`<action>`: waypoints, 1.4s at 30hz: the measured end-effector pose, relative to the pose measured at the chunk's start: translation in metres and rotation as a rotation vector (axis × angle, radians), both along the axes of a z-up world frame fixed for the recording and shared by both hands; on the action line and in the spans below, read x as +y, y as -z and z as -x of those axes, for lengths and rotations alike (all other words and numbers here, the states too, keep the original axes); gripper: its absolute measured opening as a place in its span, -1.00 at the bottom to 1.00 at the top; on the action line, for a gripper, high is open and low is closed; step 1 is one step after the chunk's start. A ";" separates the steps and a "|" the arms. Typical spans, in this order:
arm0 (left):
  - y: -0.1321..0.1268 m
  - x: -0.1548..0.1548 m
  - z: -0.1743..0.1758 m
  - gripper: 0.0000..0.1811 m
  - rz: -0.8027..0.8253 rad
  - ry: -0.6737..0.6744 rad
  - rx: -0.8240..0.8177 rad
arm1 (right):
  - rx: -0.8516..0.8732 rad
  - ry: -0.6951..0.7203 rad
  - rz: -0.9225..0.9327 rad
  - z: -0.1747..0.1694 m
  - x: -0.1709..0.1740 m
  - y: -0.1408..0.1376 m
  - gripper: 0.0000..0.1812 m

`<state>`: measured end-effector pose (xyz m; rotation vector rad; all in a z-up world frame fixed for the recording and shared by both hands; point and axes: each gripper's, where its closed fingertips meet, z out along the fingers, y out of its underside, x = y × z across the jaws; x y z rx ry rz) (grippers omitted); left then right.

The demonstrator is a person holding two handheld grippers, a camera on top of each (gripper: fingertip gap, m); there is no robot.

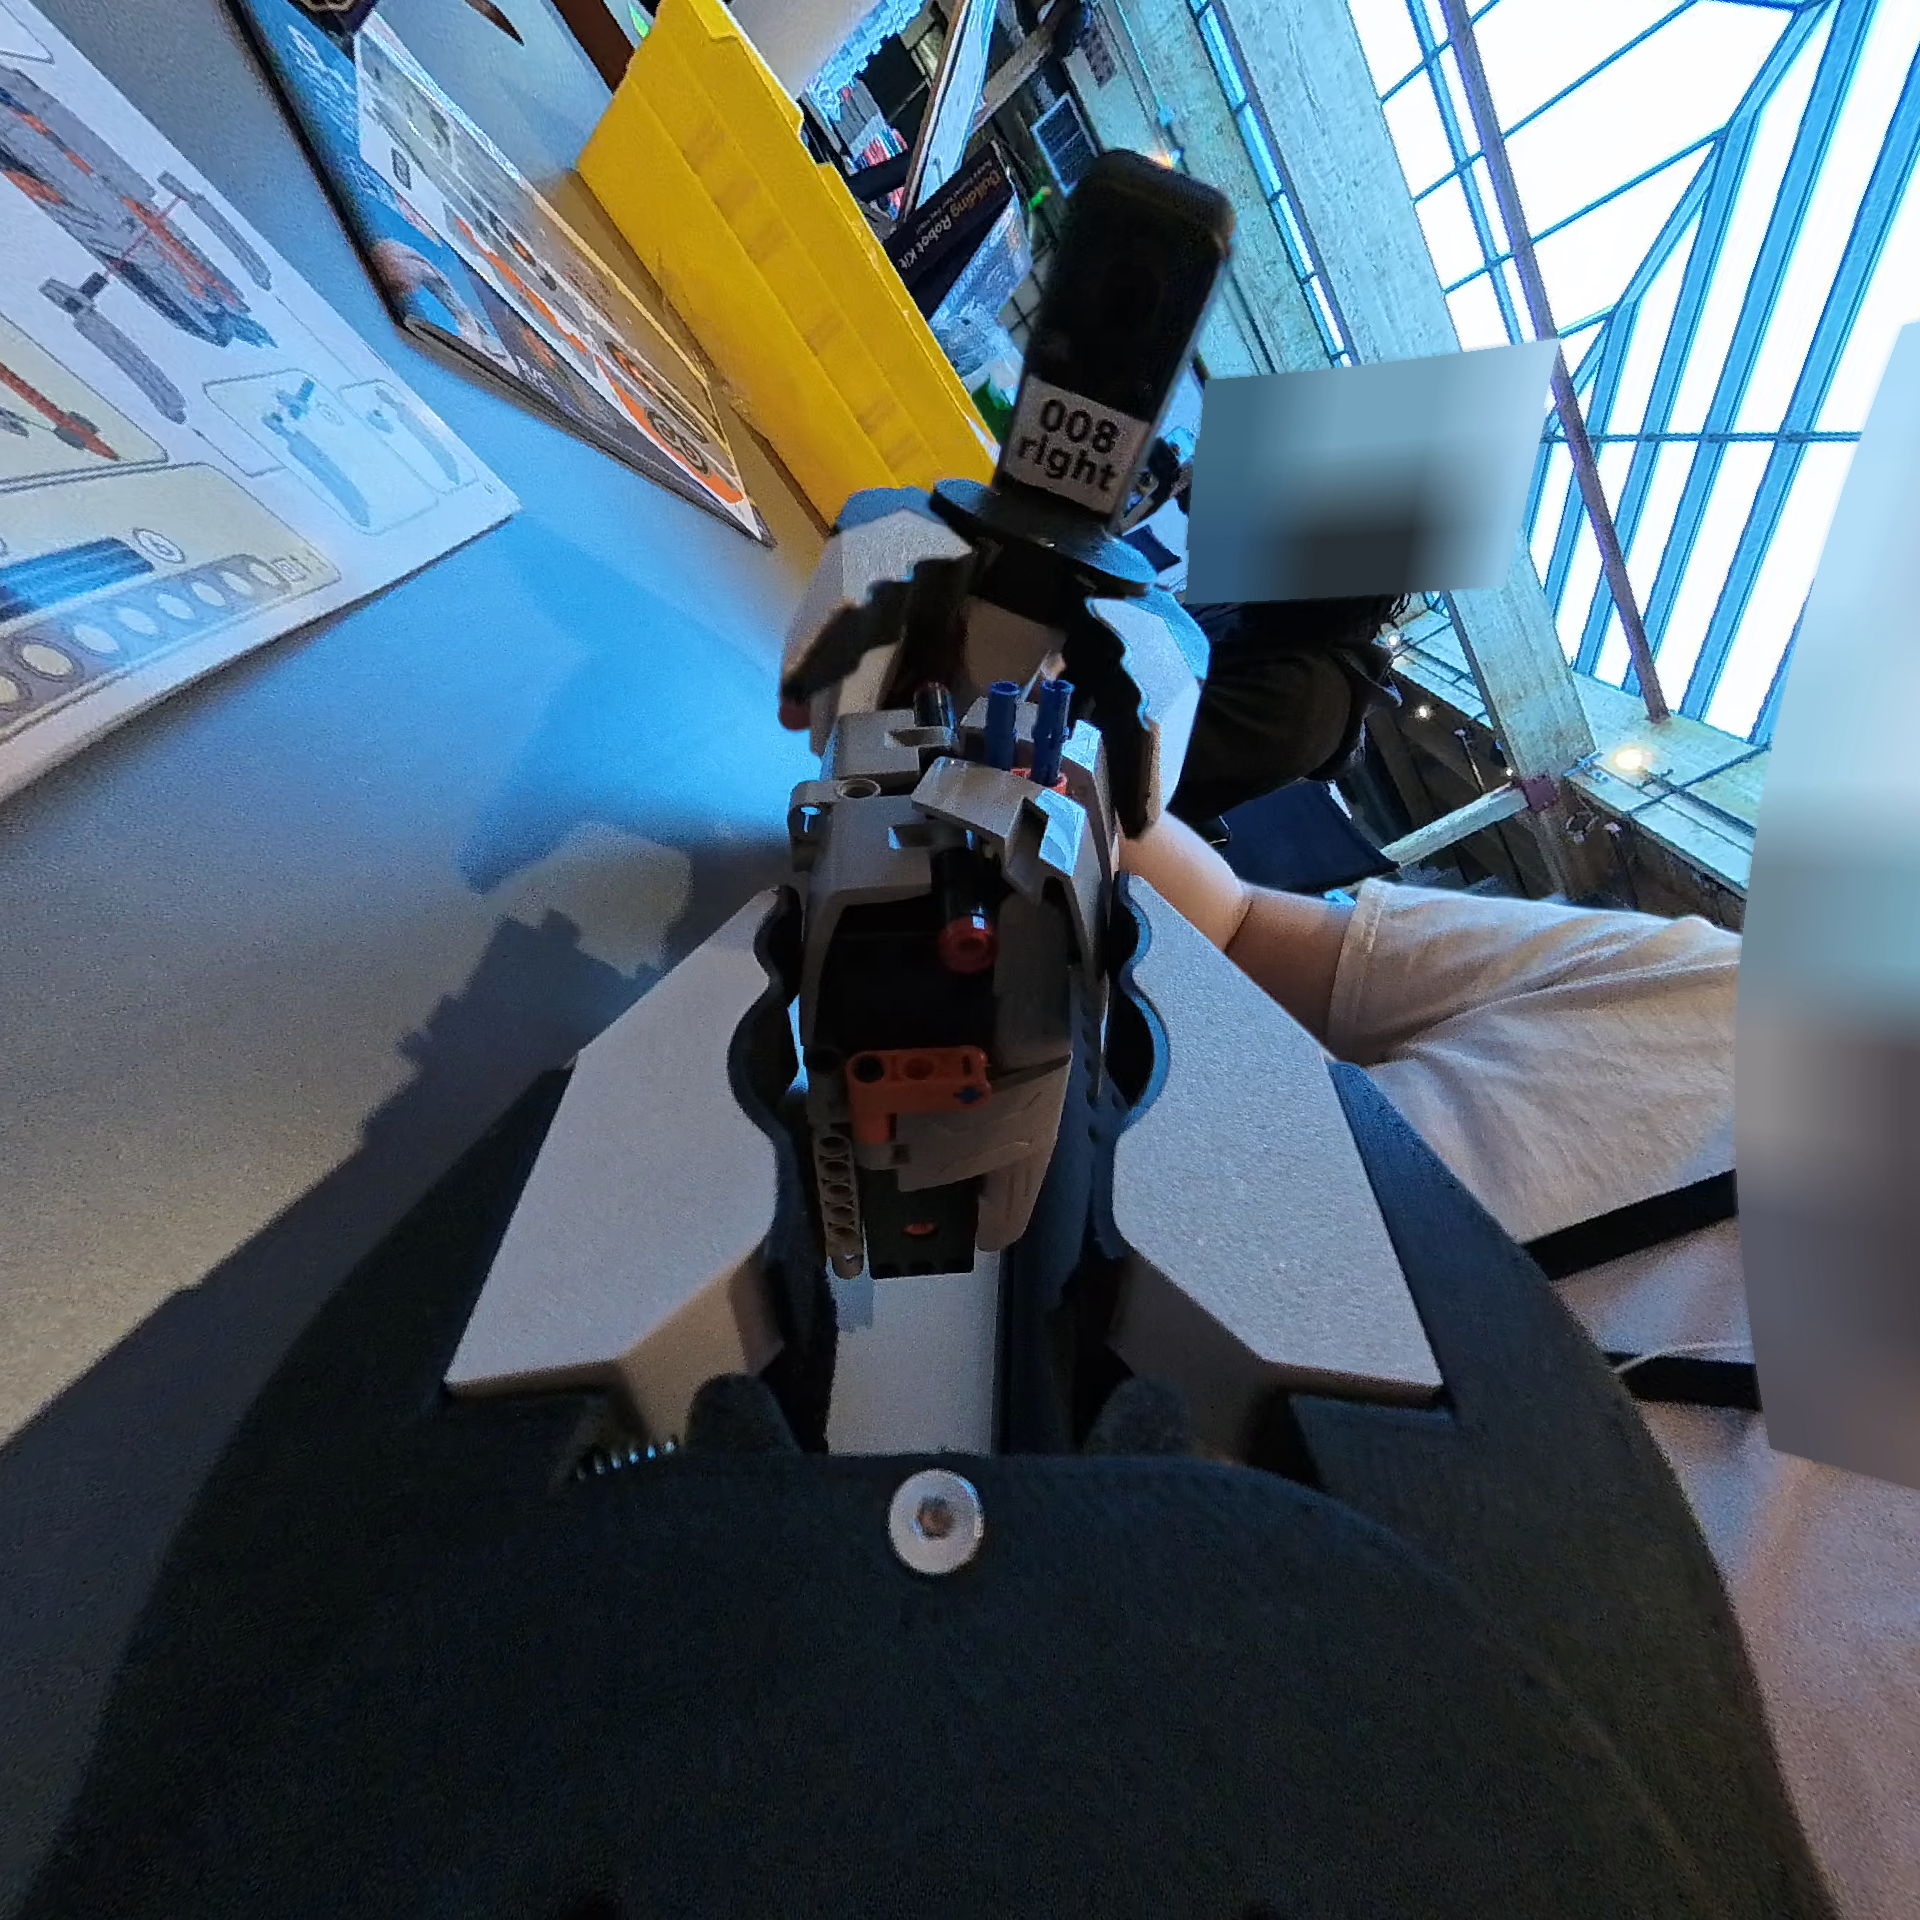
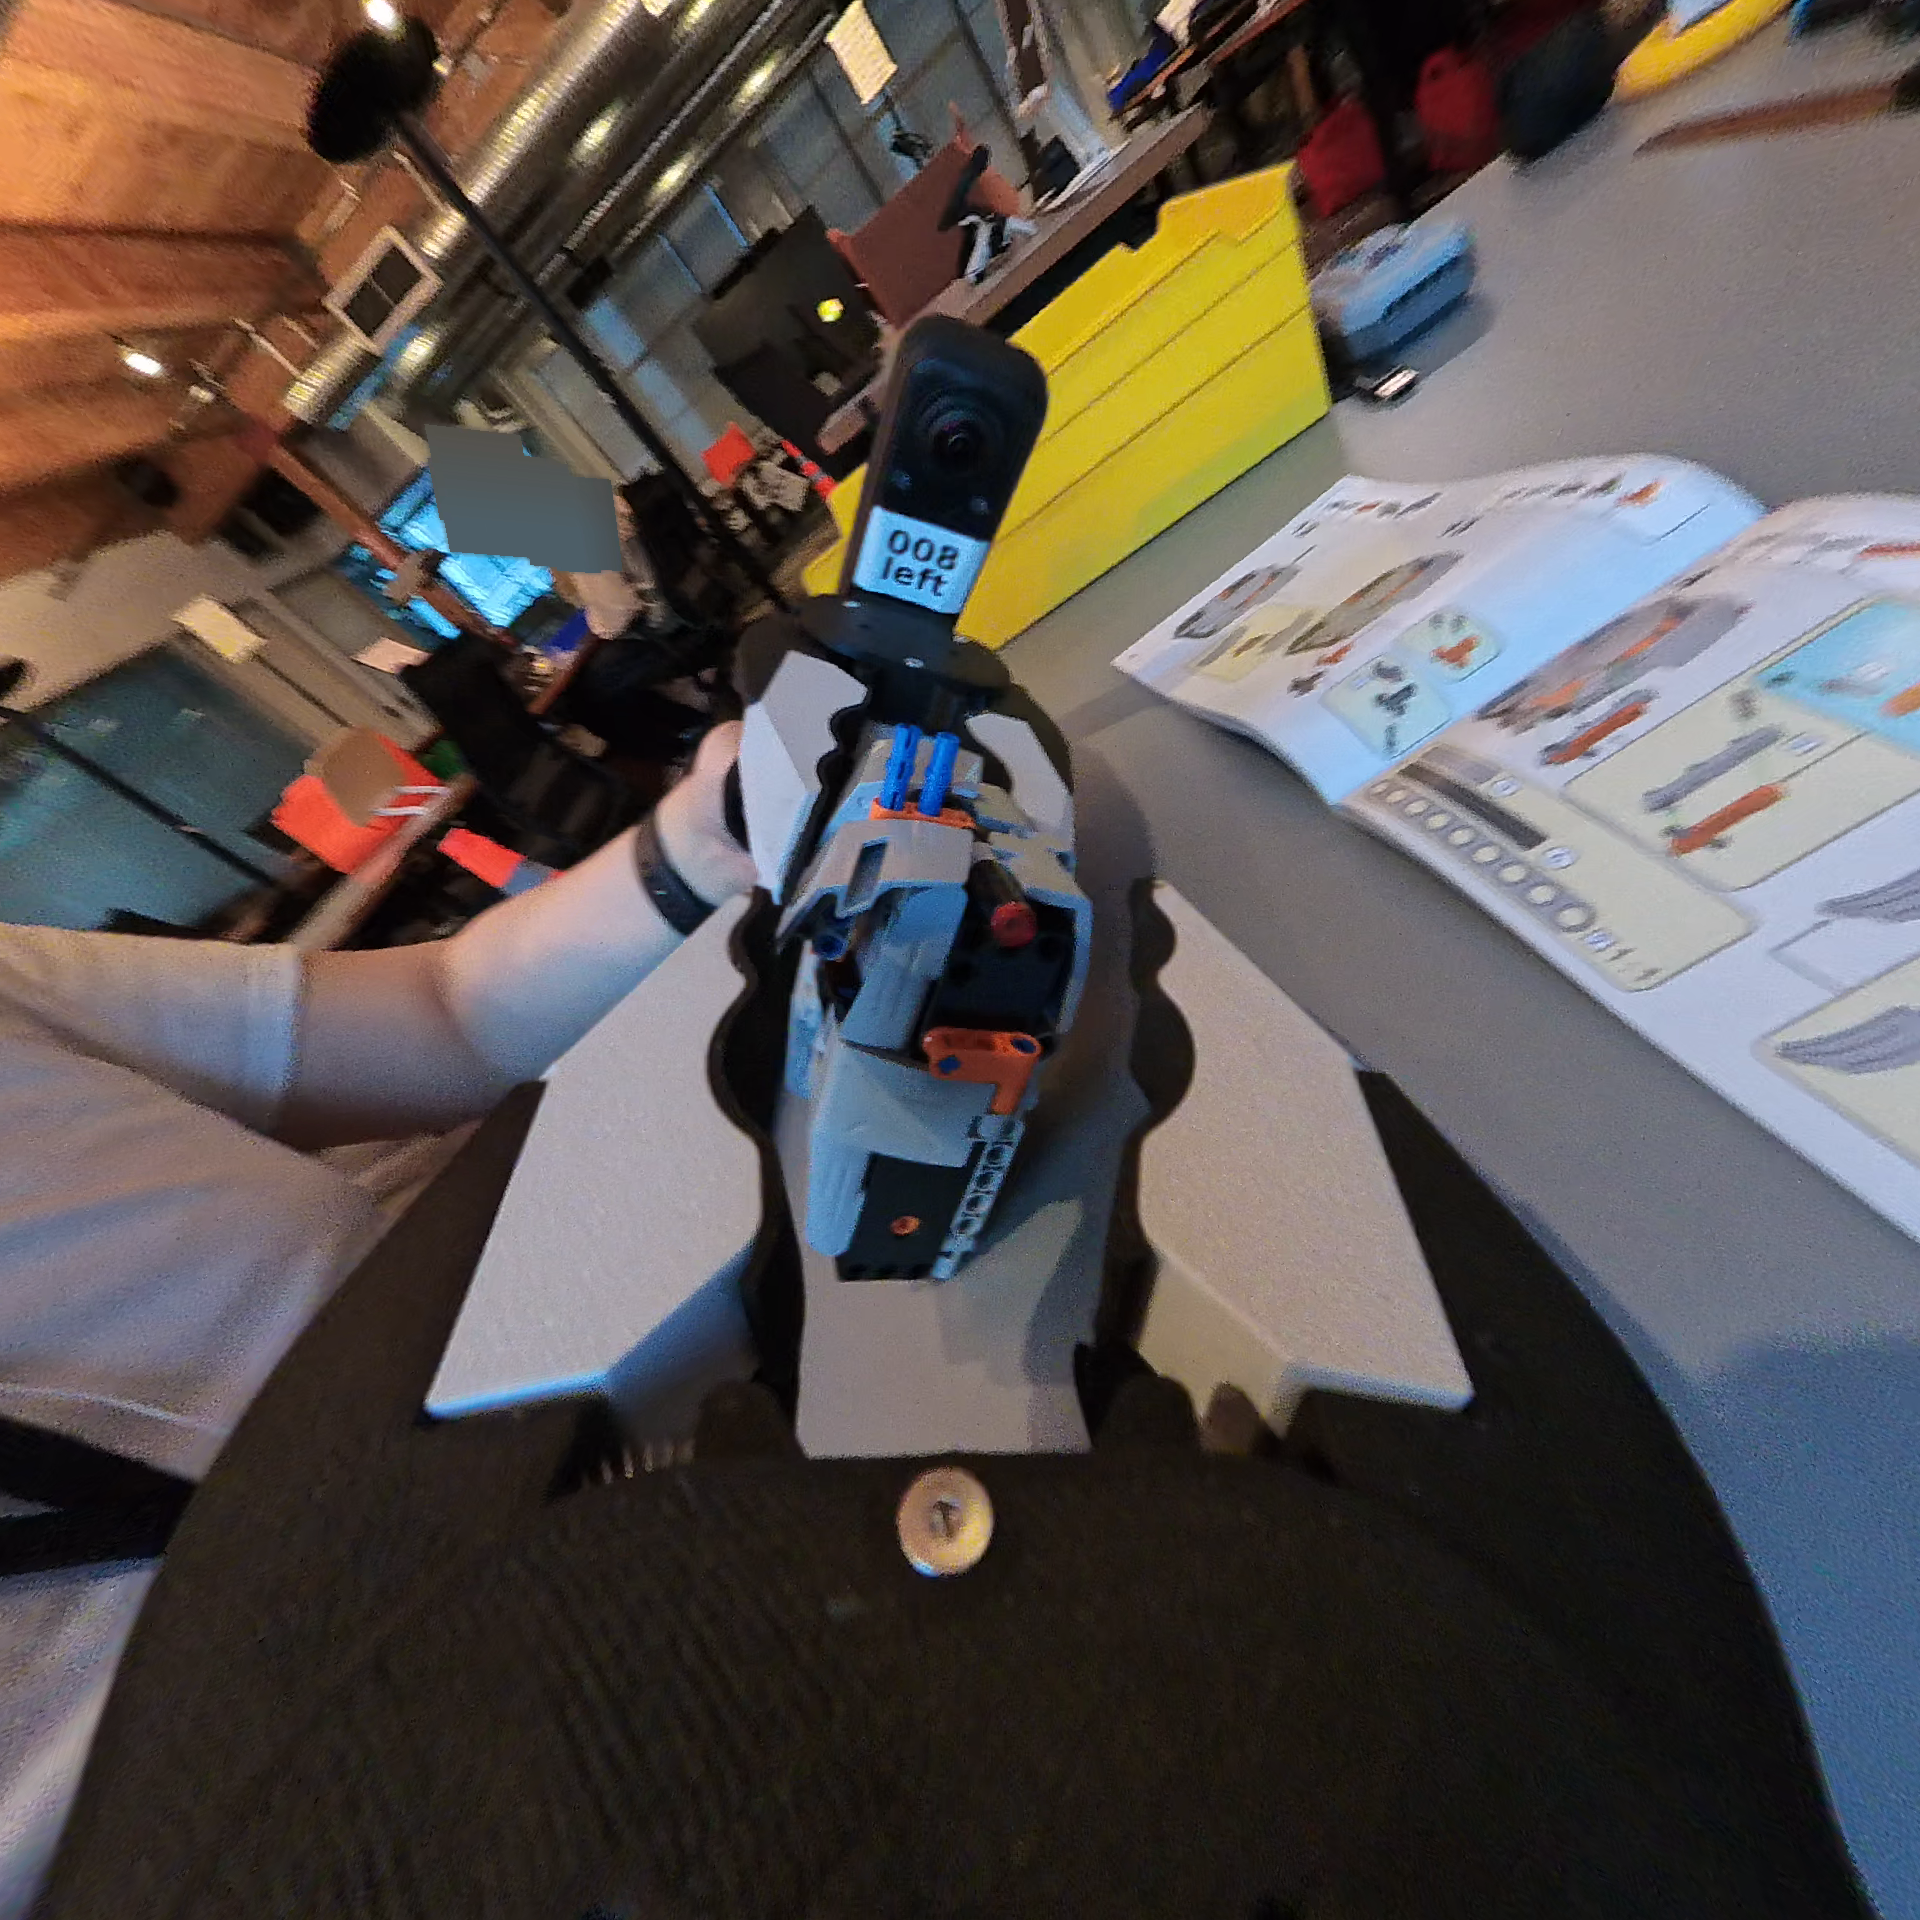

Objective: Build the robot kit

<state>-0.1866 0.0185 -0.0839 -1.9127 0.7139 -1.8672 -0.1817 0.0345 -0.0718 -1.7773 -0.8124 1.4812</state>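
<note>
Grey table [image 2: 1558, 343]; both claws, left [image 1: 940, 997] and right [image 2: 935, 997], pinching brick model [image 1: 925, 1049]; windows [image 1: 1662, 208] only in left view.

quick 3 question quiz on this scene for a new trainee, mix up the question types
1. True or false: both the left claw and the right claw are shut on the grey brick assembly.
2. Multiple choice: what sticks out of the assembly's end nearest the right claw's base in the left wrist view? A) two blue pins B) a green wheel C) a white string
3. Fill in: the open instruction booklet lies on the table in front of a ____ bin.

Key: 1 true; 2 A; 3 yellow
</note>
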 end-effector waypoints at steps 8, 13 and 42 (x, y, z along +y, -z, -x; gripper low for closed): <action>-0.001 -0.001 0.001 -0.38 -0.006 -0.008 -0.002 | -0.241 0.121 -0.689 0.000 -0.015 -0.022 0.14; -0.001 -0.001 0.000 -0.37 -0.003 -0.009 -0.005 | -0.281 0.072 -0.643 0.012 -0.020 -0.012 -0.24; -0.002 -0.003 -0.007 -0.37 -0.034 0.274 0.122 | -0.197 -0.320 0.181 0.001 -0.013 0.009 -0.17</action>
